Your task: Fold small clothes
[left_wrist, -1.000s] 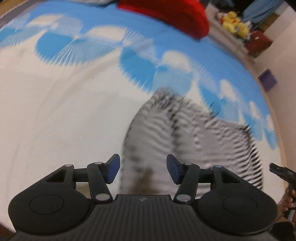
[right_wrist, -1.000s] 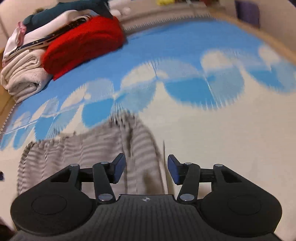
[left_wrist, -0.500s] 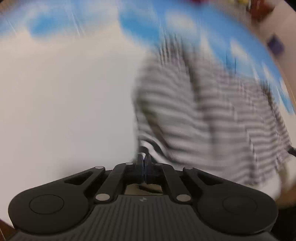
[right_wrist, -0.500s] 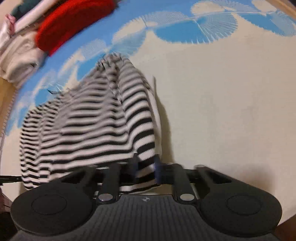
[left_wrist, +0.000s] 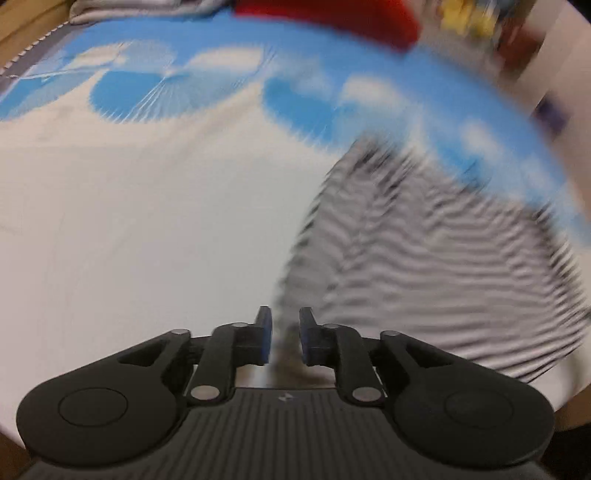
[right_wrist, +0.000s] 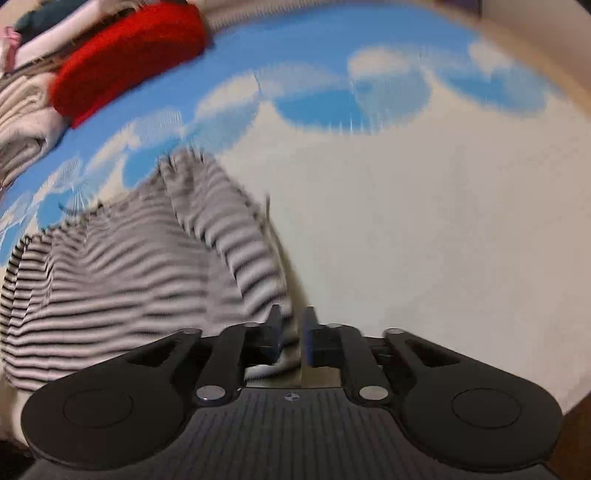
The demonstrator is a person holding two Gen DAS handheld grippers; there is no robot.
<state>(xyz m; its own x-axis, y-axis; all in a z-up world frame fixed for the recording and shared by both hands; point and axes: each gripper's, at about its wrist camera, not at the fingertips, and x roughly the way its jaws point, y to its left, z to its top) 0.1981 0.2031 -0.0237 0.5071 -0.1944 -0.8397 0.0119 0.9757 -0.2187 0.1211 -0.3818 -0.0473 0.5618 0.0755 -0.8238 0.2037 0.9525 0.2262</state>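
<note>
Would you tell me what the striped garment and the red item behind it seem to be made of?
The striped garment looks like soft knit fabric, probably jersey: matte black and white stripes that ripple and drape over its folds. The red item looks like a thicker, fuzzy textile, perhaps fleece or wool knit: it is matte with rounded edges. Motion blur leaves both uncertain.

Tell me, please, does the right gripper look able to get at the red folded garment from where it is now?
Probably yes: the right gripper, jaws opening around the striped garment's edge, has only bare blue-and-cream spread between it and the red garment, though well away.

A blue-and-cream patterned sheet covers the surface. Blurred yellow toys sit far right, beyond it.
</note>
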